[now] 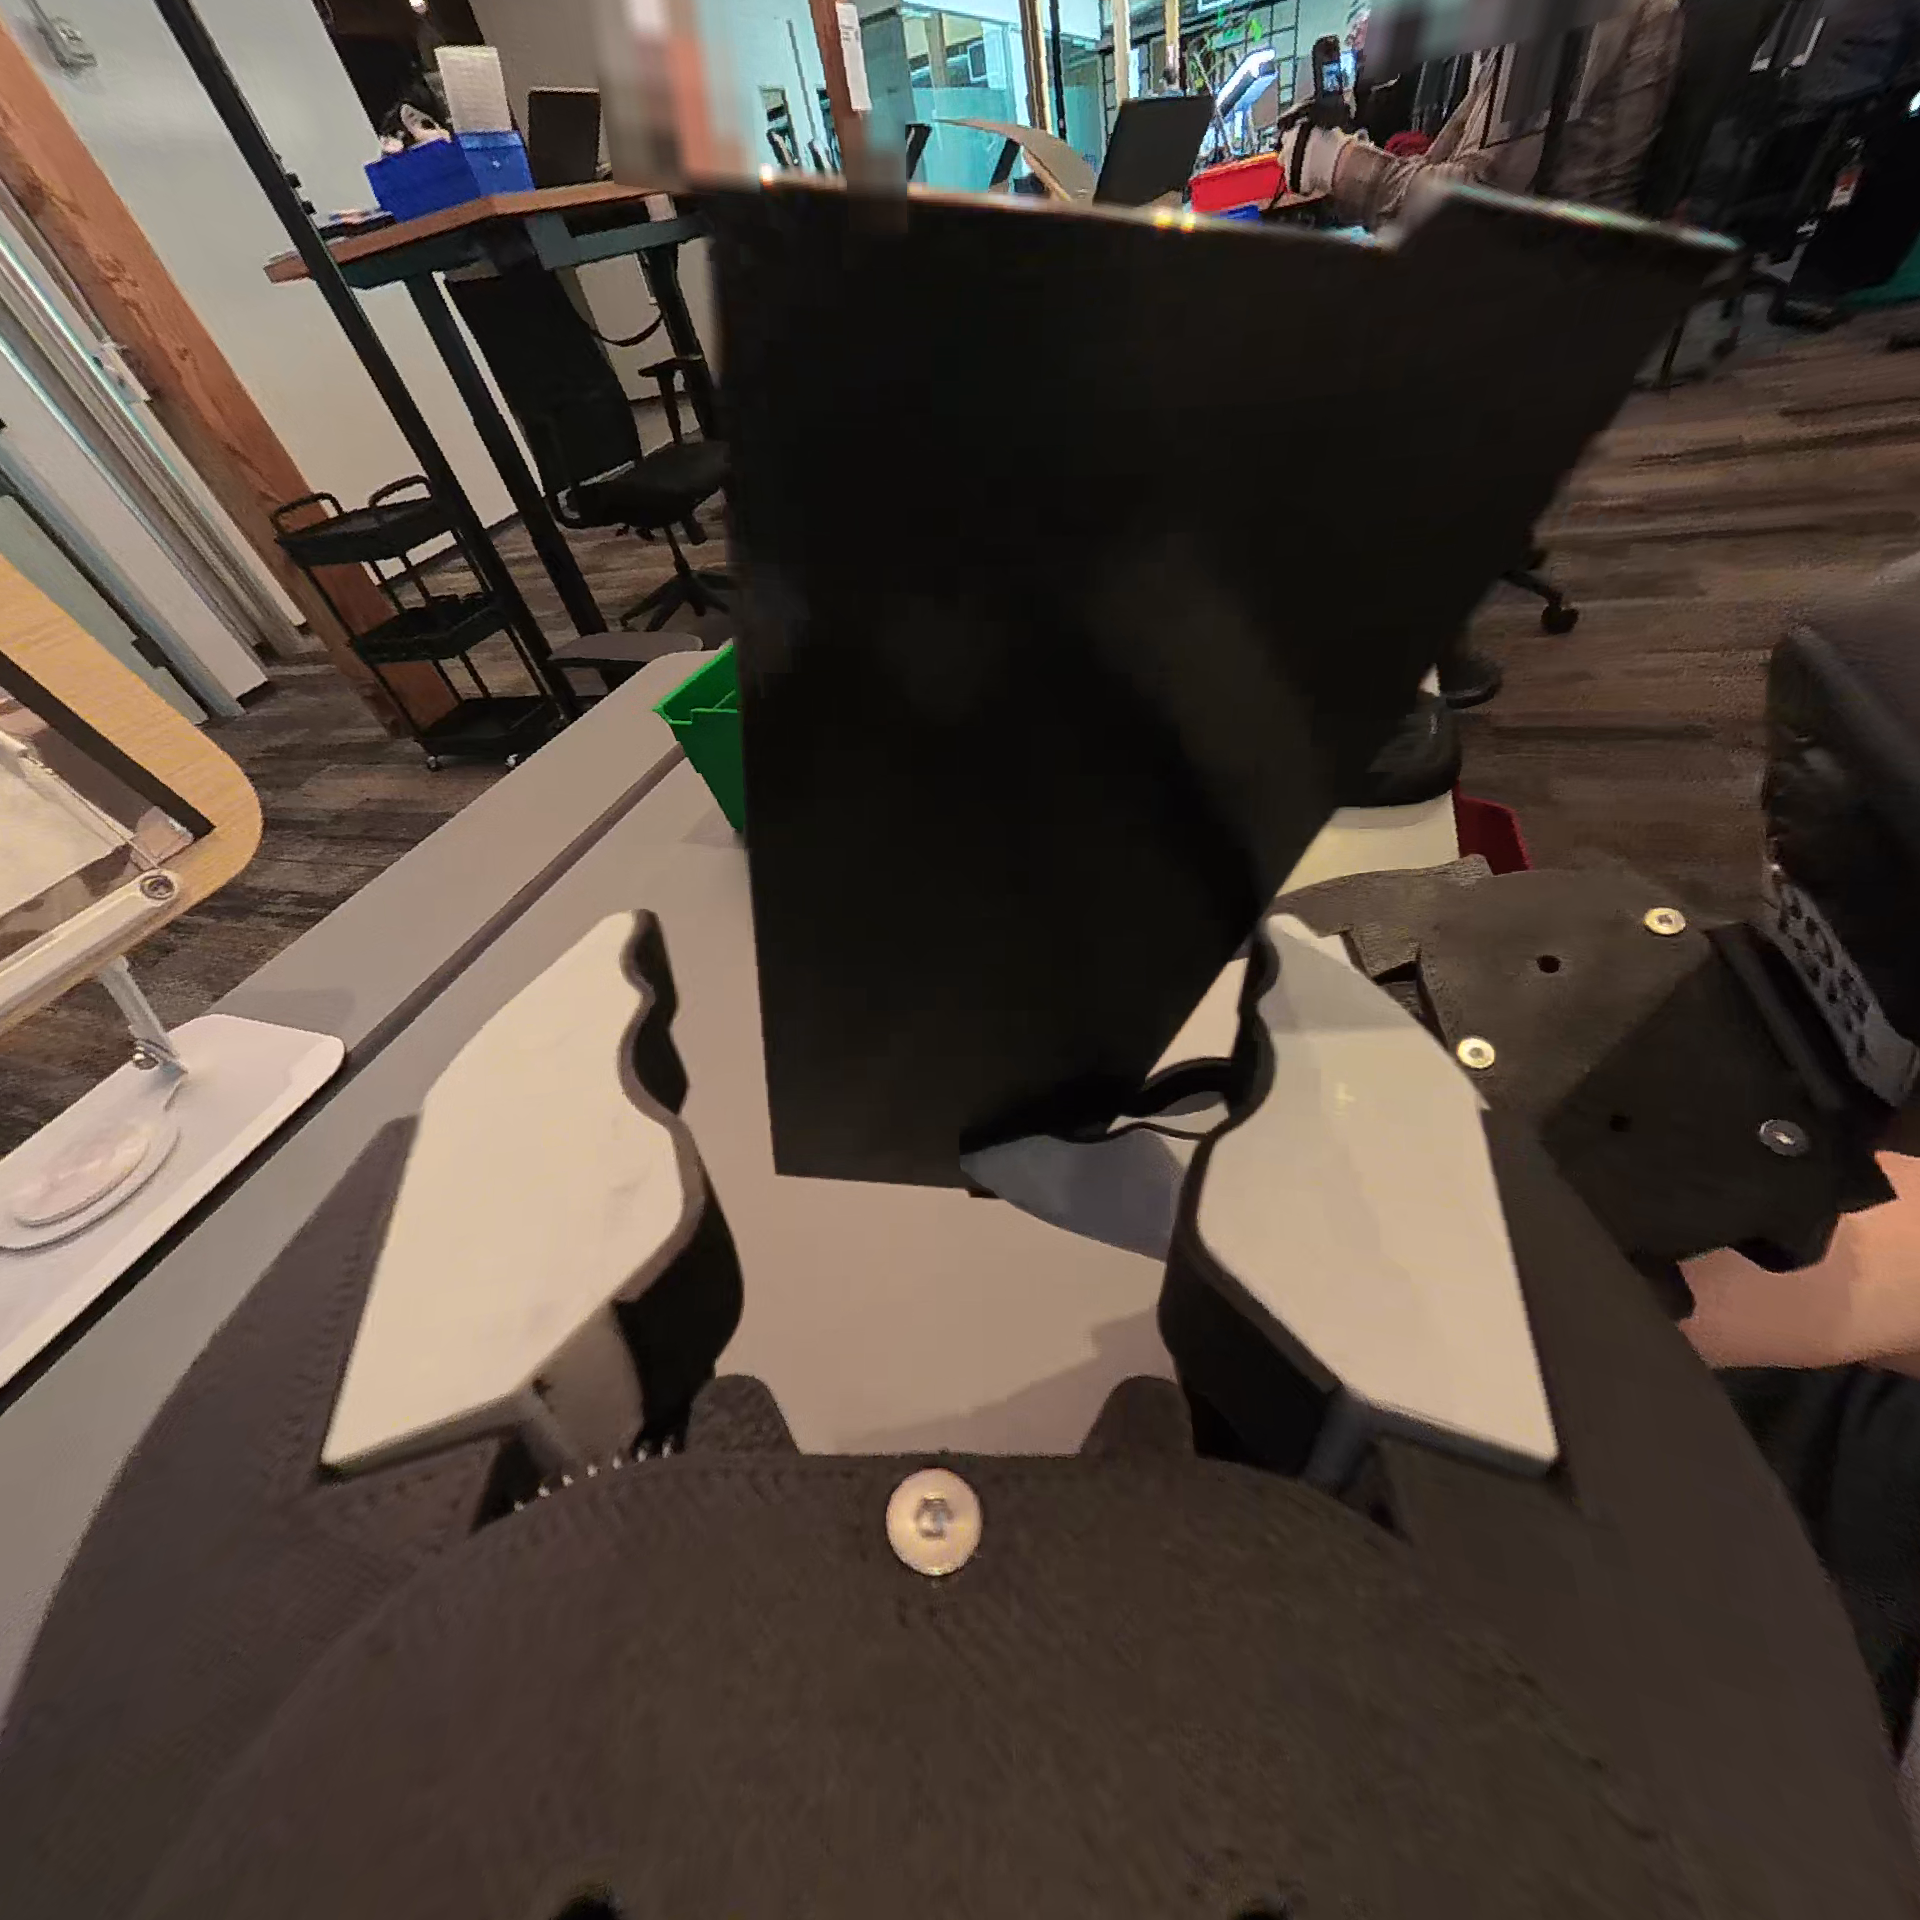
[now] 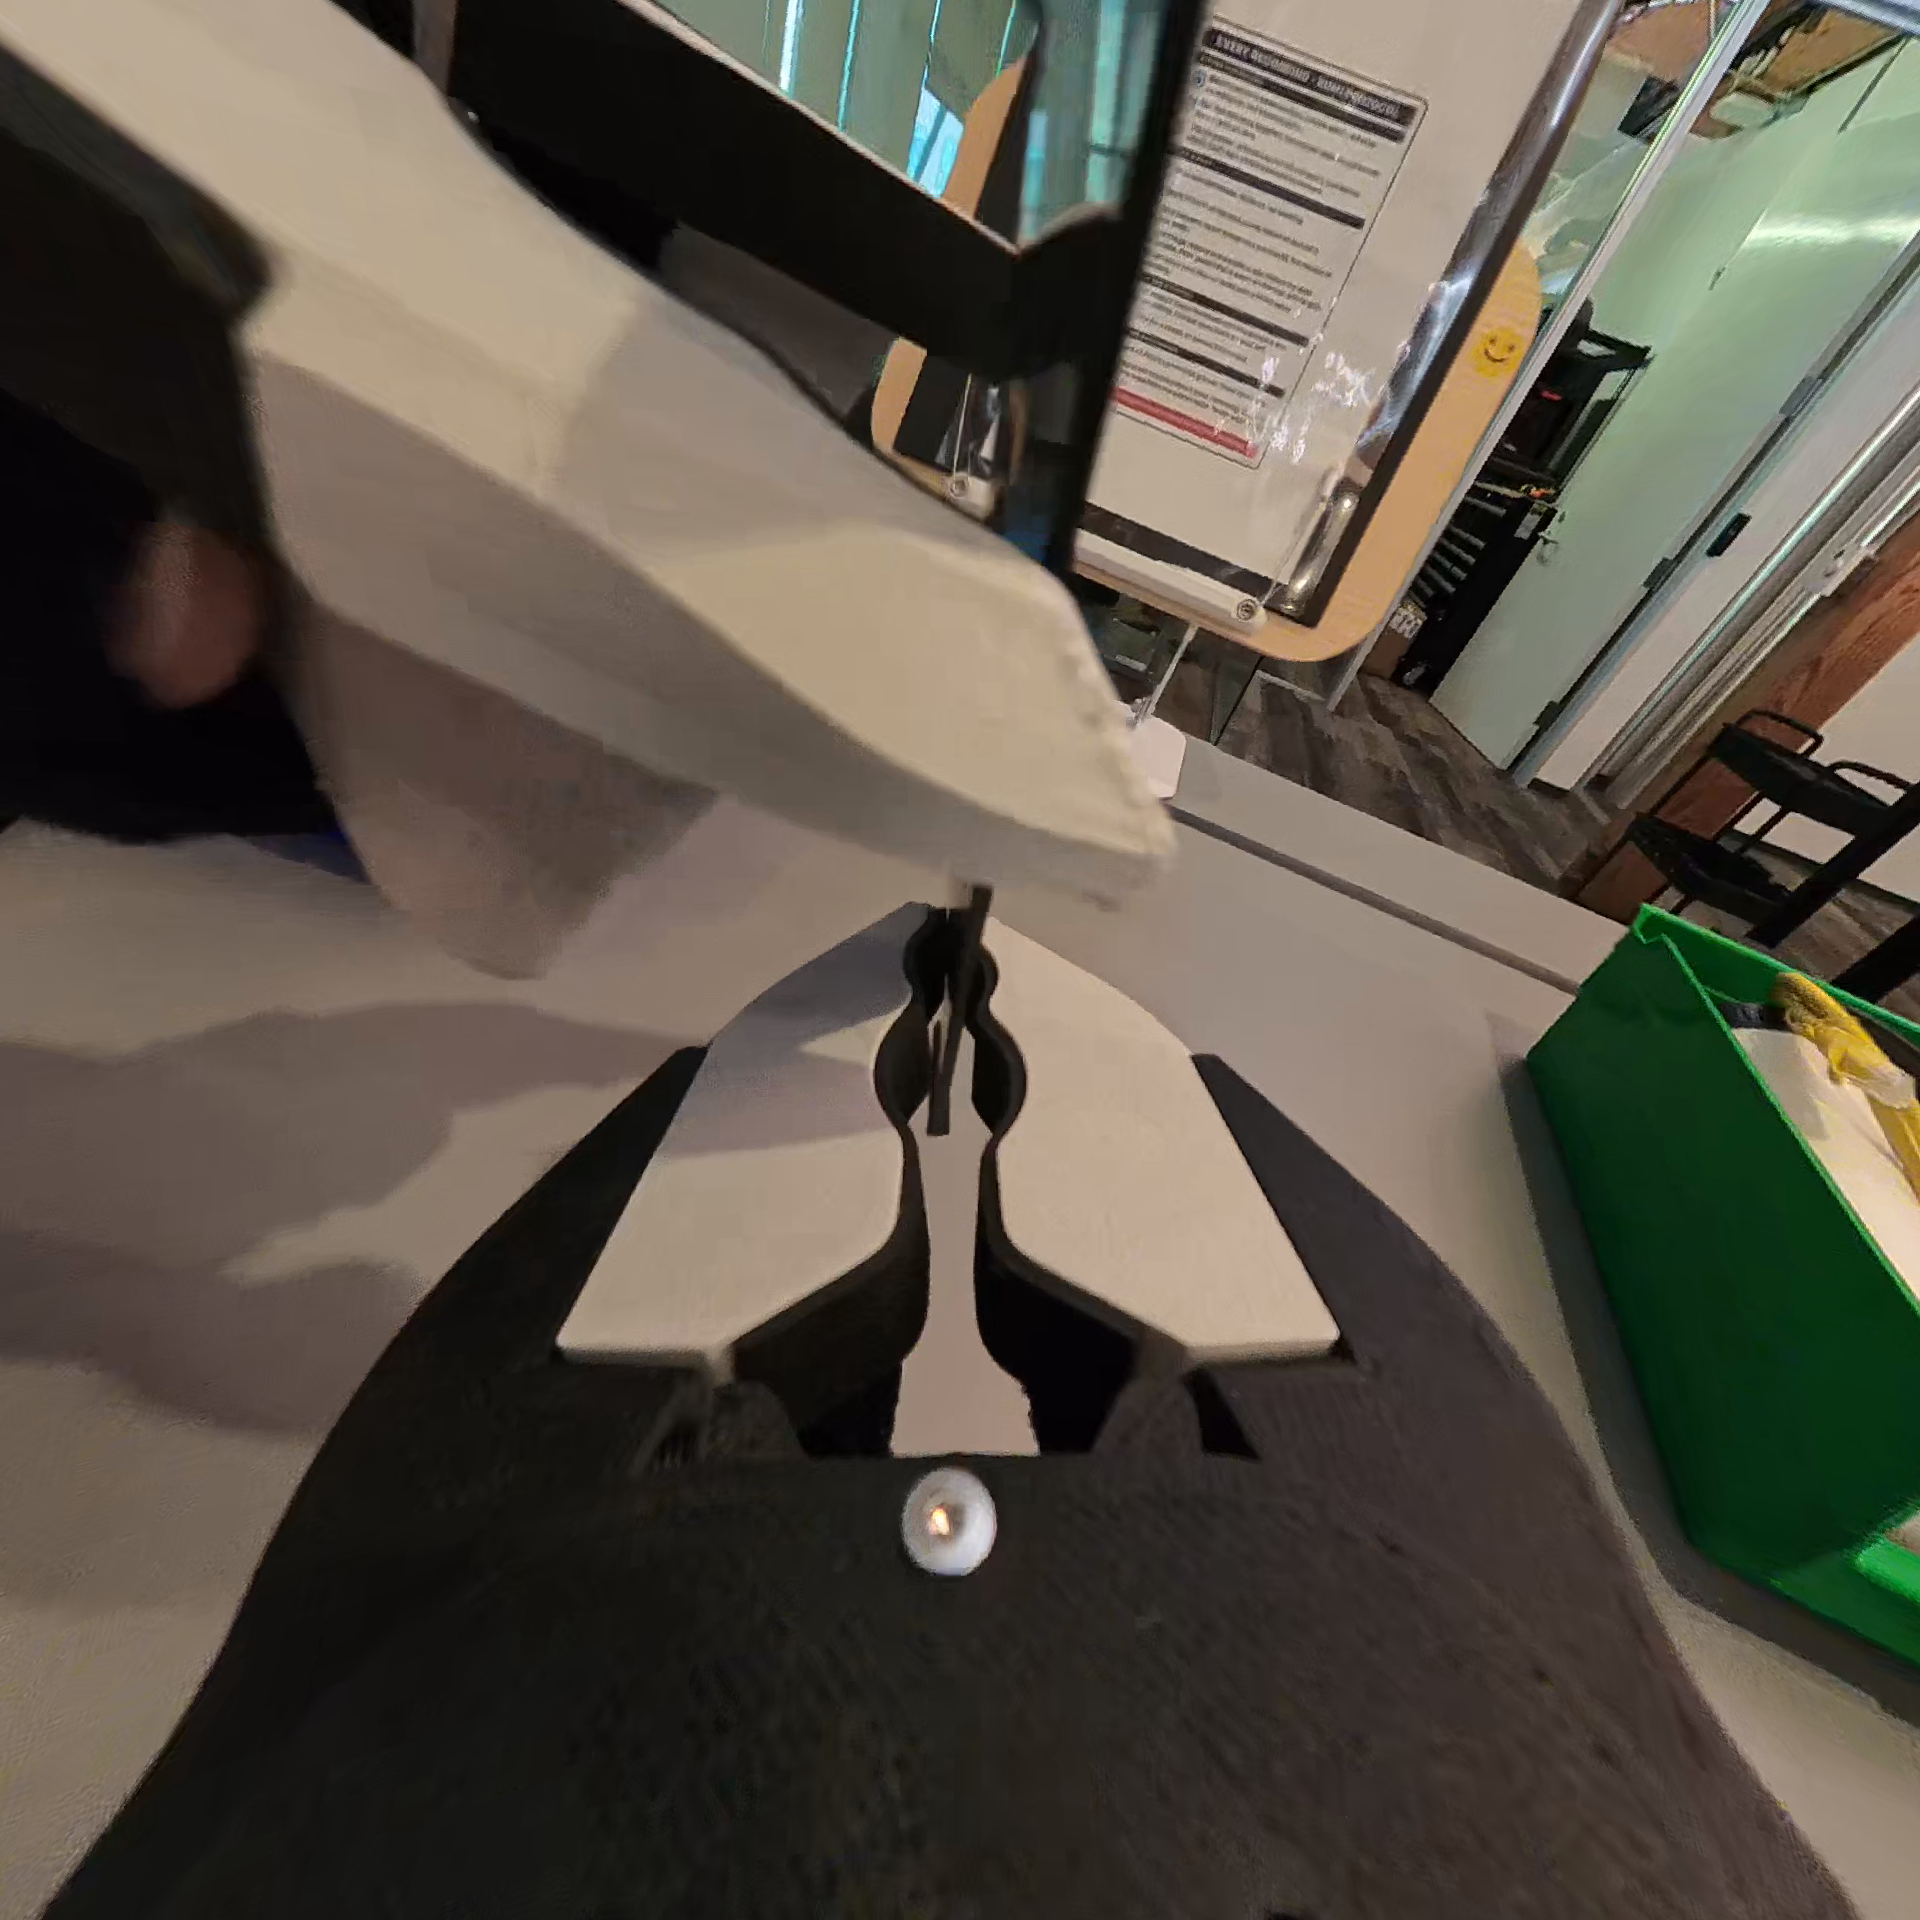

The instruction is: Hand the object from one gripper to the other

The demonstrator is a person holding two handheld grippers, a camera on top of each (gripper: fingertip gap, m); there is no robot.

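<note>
Left gripper (image 1: 956, 1049) spread wide, gripping nothing, with the black panel (image 1: 1091, 623) standing upright between and beyond its fingertips. Right gripper (image 2: 951, 997) clamped on that panel's thin lower edge (image 2: 948, 1049). Green bin (image 2: 1714, 1247) on the grey table (image 2: 1351, 987), well right of the right jaws.

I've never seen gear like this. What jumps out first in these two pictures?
A big flat black panel fills the middle of the left wrist view, standing upright between the spread fingers of the left hand-held gripper. In the right wrist view the right hand-held gripper is clamped on that panel's thin edge. A bright green bin sits on the grey table to its right.
</note>
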